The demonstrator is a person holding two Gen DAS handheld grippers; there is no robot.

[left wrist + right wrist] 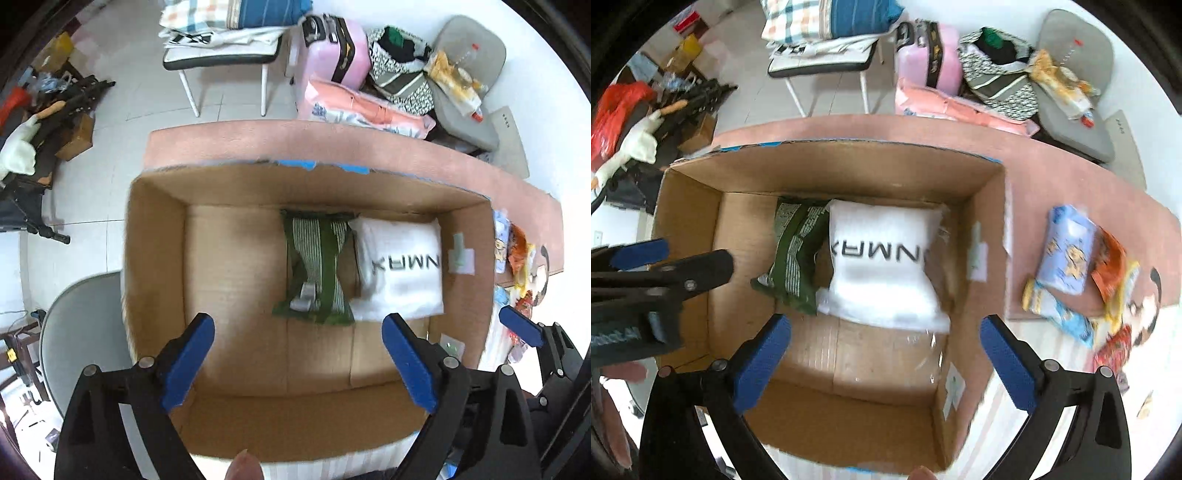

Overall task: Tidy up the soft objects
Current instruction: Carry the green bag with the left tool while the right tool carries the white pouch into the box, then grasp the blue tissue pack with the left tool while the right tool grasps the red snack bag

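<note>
An open cardboard box (155, 258) (990, 236) stands on a pink table (258, 136) (1071, 177). Inside lie a green striped soft packet (317, 266) (798, 254) and, to its right, a white packed soft item with black letters (399, 266) (886, 258). My left gripper (299, 332) is open and empty above the box's near half. My right gripper (886, 332) is open and empty above the box's near right part. The left gripper also shows at the left in the right wrist view (657, 273); the right gripper's fingertip (517, 325) shows in the left wrist view.
Several soft packets, light blue (1063, 251) and orange (1108, 262), lie on the table right of the box (513, 254). Behind the table stand a chair with folded cloth (229, 33), a pink suitcase (332, 51) and bags. A grey chair (81, 332) is at the near left.
</note>
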